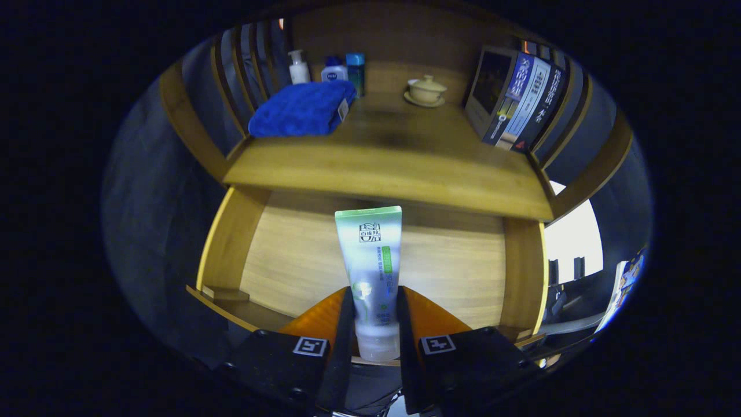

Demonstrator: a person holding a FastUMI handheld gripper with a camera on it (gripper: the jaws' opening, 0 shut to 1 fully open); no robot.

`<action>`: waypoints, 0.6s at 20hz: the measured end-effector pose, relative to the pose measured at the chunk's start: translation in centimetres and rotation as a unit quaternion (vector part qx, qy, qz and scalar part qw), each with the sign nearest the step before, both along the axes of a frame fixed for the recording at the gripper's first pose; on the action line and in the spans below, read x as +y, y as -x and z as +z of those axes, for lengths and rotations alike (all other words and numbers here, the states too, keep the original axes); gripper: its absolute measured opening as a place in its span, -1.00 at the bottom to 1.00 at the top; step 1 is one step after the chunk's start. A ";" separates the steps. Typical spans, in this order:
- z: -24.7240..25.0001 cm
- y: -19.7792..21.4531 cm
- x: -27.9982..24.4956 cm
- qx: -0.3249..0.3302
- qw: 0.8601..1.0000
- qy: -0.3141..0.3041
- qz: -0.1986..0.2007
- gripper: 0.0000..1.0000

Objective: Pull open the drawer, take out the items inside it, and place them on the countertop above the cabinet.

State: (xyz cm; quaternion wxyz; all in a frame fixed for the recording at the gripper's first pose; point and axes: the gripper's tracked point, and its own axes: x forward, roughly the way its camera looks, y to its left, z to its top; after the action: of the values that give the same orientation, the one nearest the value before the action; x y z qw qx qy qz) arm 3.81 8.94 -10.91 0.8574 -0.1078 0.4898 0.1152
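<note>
A white and green tube (371,260) stands upright, cap down, between my two fingers, and my gripper (375,313) is shut on its lower part near the clear cap. Below and behind the tube lies the open wooden drawer (301,260), its pale bottom bare. The drawer's yellow side walls run along both sides. Above the drawer stretches the wooden countertop (382,156) of the cabinet, beyond the tube's top end.
On the countertop a folded blue towel (304,107) lies at the back left, with a white pump bottle (299,66) and two blue-capped bottles (345,70) behind it. A lidded cup on a saucer (426,90) sits at the back middle. Several books (518,98) stand at the right.
</note>
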 end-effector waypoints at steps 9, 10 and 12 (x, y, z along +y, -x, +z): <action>4.1 -7.0 0.7 -0.036 0.999 -0.024 -0.031 -0.10; 3.8 -8.1 0.9 -0.038 0.998 -0.025 -0.036 -0.10; 2.8 -10.2 1.9 -0.037 0.998 -0.034 -0.044 -0.10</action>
State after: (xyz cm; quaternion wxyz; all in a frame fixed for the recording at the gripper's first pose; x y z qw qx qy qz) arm 14.01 10.84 -8.13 0.8824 -0.0612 0.4577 0.0902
